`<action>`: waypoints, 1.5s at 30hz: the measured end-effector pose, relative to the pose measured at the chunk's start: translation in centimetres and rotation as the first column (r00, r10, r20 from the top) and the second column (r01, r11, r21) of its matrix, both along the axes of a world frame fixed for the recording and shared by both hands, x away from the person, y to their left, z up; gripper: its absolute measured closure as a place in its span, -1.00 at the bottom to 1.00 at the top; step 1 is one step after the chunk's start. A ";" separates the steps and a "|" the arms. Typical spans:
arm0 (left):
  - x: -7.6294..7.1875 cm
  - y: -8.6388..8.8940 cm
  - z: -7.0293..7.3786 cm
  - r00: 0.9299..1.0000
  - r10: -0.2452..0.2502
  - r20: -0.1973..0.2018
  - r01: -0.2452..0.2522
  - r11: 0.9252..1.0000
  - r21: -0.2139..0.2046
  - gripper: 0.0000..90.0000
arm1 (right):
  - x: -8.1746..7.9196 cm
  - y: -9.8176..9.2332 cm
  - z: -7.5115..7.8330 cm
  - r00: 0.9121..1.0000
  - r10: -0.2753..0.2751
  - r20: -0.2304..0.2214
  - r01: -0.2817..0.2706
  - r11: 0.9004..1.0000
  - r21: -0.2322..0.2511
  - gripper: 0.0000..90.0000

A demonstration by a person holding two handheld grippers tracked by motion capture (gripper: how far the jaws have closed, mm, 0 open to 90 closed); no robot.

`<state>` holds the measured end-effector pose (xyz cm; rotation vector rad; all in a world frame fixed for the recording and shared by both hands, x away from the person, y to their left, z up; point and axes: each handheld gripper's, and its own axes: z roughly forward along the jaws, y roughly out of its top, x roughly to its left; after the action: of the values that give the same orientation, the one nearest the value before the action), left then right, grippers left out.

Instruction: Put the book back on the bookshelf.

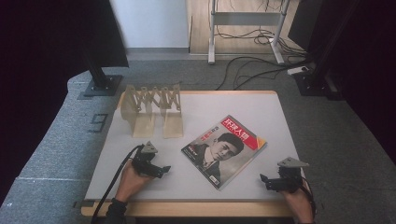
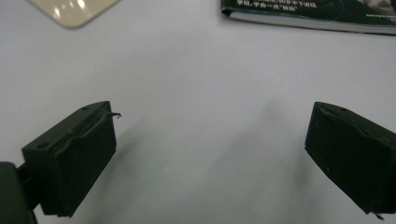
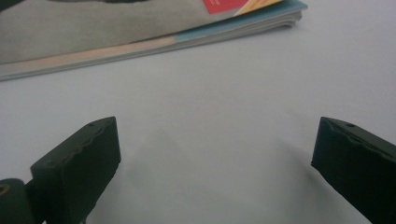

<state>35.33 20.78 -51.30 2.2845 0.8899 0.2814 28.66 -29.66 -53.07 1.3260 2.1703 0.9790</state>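
Observation:
A magazine (image 1: 225, 148) with a portrait cover and a red title band lies tilted at the middle right of the white table mat (image 1: 196, 105). Its near edge (image 2: 308, 21) shows at the top of the left gripper view, and its page edges (image 3: 149, 39) run across the top of the right gripper view. My left gripper (image 1: 164, 171) rests low over the mat to the left of the magazine, open, with bare mat between its jaws (image 2: 210, 154). At the front right, my right gripper (image 1: 264, 181) also stands open over bare mat (image 3: 215, 158), just off the magazine's right corner.
A beige folding rack (image 1: 152, 108) with accordion slats stands at the back left of the mat; one corner of its base (image 2: 72, 10) appears in the left gripper view. Beyond the table, cables and desk legs (image 1: 212, 32) lie on the grey floor.

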 end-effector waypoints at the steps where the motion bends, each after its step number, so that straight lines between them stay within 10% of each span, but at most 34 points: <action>1: 0.1 -0.4 0.3 1.000 -0.011 0.011 0.011 1.000 0.015 -0.99 | 0.1 0.0 0.1 1.000 0.003 0.002 -0.003 1.000 -0.001 -0.98; 20: 4.0 -7.0 2.3 0.984 -0.178 0.011 0.177 0.984 0.032 -0.99 | 2.7 2.3 1.3 0.998 0.056 0.012 -0.056 0.998 0.002 -0.99; 34: 6.3 -9.9 -0.4 0.975 -0.218 -0.054 0.220 0.974 0.053 -1.00 | 5.4 4.4 1.1 0.997 0.072 0.008 -0.072 0.997 0.021 -0.99; 45: 5.4 -10.7 -0.7 0.970 -0.233 -0.066 0.236 0.971 0.038 -1.00 | 7.0 5.5 -0.3 0.997 0.077 -0.031 -0.076 0.997 0.032 -1.00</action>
<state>40.72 10.03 -52.05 2.4241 0.6391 0.1283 35.66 -24.18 -53.42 1.2891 2.2534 1.0304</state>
